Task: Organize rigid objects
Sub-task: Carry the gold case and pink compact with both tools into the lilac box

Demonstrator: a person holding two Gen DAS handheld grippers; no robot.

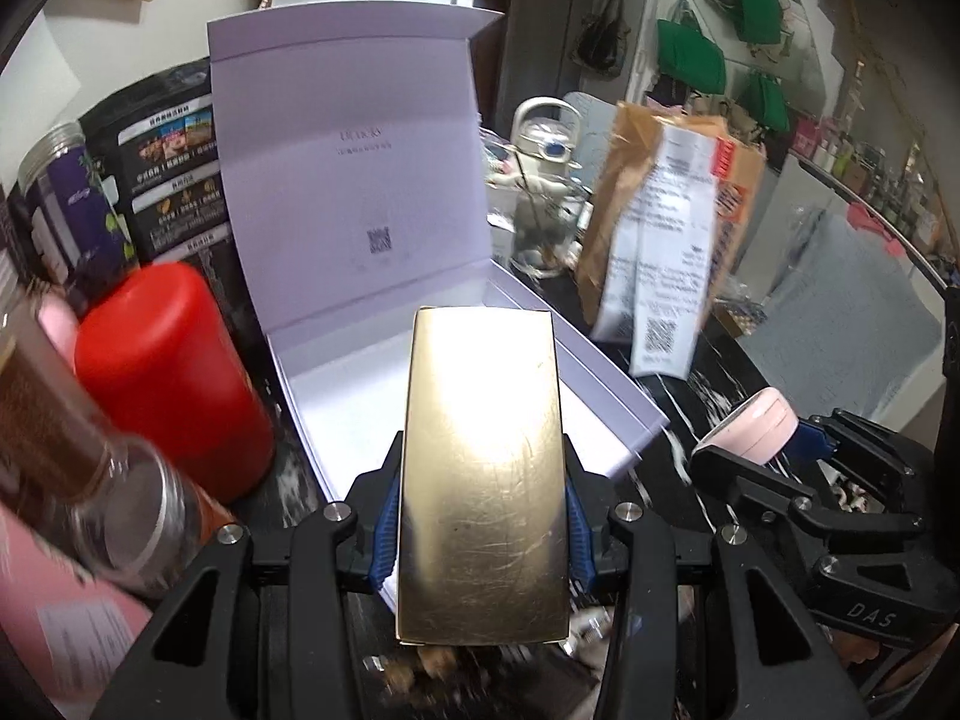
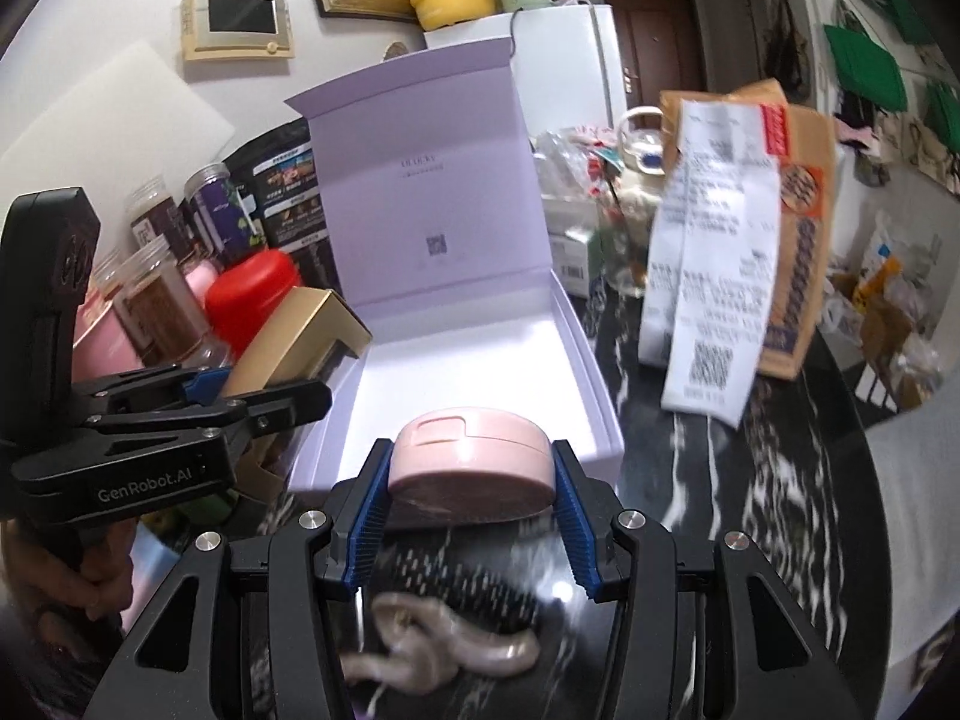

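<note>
An open lilac gift box [image 1: 336, 384] with its lid standing upright sits on the dark marble counter; it also shows in the right wrist view [image 2: 480, 360], and its white inside is bare. My left gripper [image 1: 483, 528] is shut on a flat gold box [image 1: 483, 480] and holds it over the box's front edge. In the right wrist view the left gripper [image 2: 258, 396] with the gold box [image 2: 294, 336] is at the lilac box's left side. My right gripper [image 2: 471, 480] is shut on a round pink compact [image 2: 468, 456] just in front of the lilac box. The compact [image 1: 753, 426] shows right of the box.
A red canister [image 1: 162, 372], clear spice jars [image 1: 90, 480] and black pouches [image 1: 168, 168] crowd the left. A brown paper bag with a long receipt [image 1: 666, 240] and a glass teapot [image 1: 540, 180] stand to the right. A hairbrush [image 2: 456, 618] lies under my right gripper.
</note>
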